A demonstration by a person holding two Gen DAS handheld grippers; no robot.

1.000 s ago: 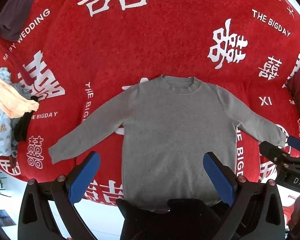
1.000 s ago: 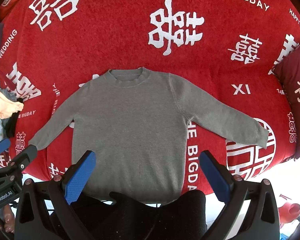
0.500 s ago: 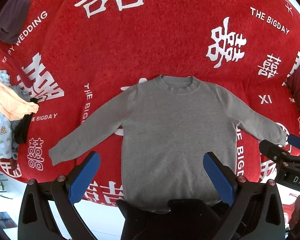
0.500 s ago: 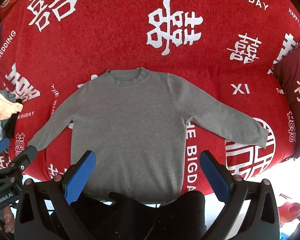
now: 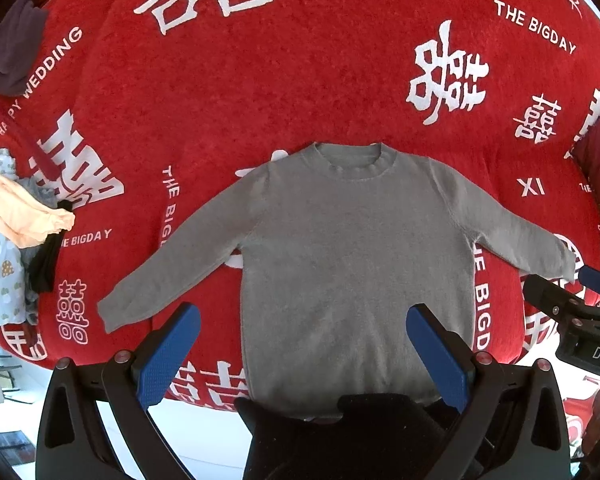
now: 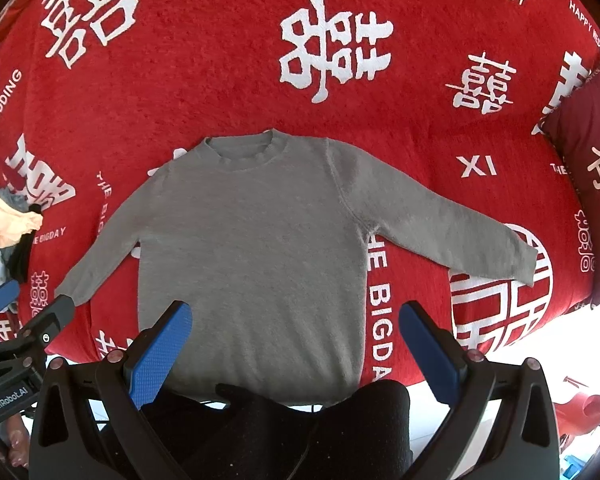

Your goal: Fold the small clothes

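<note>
A small grey long-sleeved sweater (image 5: 352, 240) (image 6: 252, 240) lies flat on the red blanket, collar away from me, both sleeves spread out to the sides. My left gripper (image 5: 302, 354) hovers open above its hem, blue pads wide apart and holding nothing. My right gripper (image 6: 296, 350) is open too, also over the hem area. In the left wrist view the right gripper's tip shows at the far right by the sleeve cuff (image 5: 562, 260). In the right wrist view the left gripper's tip sits by the other cuff (image 6: 70, 292).
The red blanket (image 5: 260, 80) with white lettering covers the bed. A pile of other clothes (image 5: 16, 216), peach, black and patterned, lies at the left edge, and a purple garment (image 5: 12, 52) at the far left. A dark red pillow (image 6: 588, 168) sits right.
Both views have shifted only slightly; the sweater lies as before and both grippers stay open.
</note>
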